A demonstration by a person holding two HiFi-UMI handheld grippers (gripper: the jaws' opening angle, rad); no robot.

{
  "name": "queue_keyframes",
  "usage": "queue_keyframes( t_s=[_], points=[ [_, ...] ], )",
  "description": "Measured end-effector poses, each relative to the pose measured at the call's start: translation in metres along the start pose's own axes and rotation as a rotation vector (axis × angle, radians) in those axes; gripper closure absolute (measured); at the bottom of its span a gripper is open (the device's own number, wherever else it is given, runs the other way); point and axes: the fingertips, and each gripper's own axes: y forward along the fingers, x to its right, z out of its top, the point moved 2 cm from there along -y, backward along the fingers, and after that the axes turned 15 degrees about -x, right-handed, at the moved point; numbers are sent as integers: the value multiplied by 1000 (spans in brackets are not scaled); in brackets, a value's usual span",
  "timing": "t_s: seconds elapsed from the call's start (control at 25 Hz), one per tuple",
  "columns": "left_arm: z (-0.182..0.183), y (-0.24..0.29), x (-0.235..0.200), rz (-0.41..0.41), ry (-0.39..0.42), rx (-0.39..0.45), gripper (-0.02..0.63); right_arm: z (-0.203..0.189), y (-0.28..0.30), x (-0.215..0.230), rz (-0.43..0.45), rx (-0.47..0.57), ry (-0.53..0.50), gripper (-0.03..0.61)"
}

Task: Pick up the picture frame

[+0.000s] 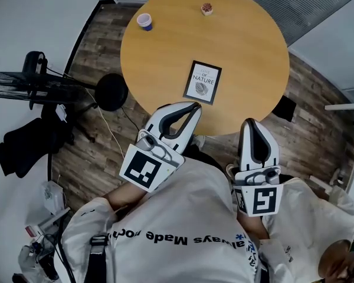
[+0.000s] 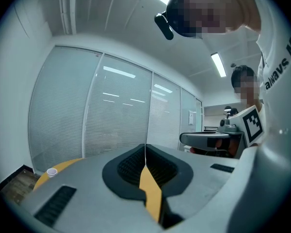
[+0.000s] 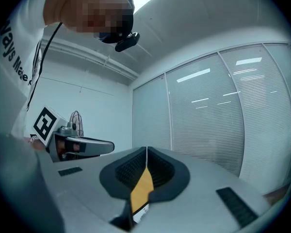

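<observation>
Leaning over the round wooden tabletop, the person holds both grippers low at its near edge, close to the chest. The left gripper has its jaws pressed together with nothing between them; only a thin seam shows in its own view, with a sliver of the orange tabletop behind it. The right gripper is the same, its jaws closed and empty.

The picture frame lies flat on the tabletop, black-bordered with a white print facing up. It sits just ahead of the left jaws' tips and slightly to their right, near them but not touching. From the right jaws it lies ahead and off to the left, a little further away.

Well beyond the frame, at the far side of the tabletop, stand a small paper cup ahead-left of the left jaws and a tiny potted plant farther back. A fan stands on the floor off to the left.
</observation>
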Motion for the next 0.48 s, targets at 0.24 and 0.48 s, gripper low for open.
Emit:
queue_keyframes(
  t_s=[0.24, 0.48],
  points=[
    [3, 13, -31, -9, -9, -12, 584, 5, 33, 2, -11, -23, 3, 545],
    [4, 23, -71, -34, -8, -14, 584, 10, 71, -7, -33, -40, -4, 545]
  ],
)
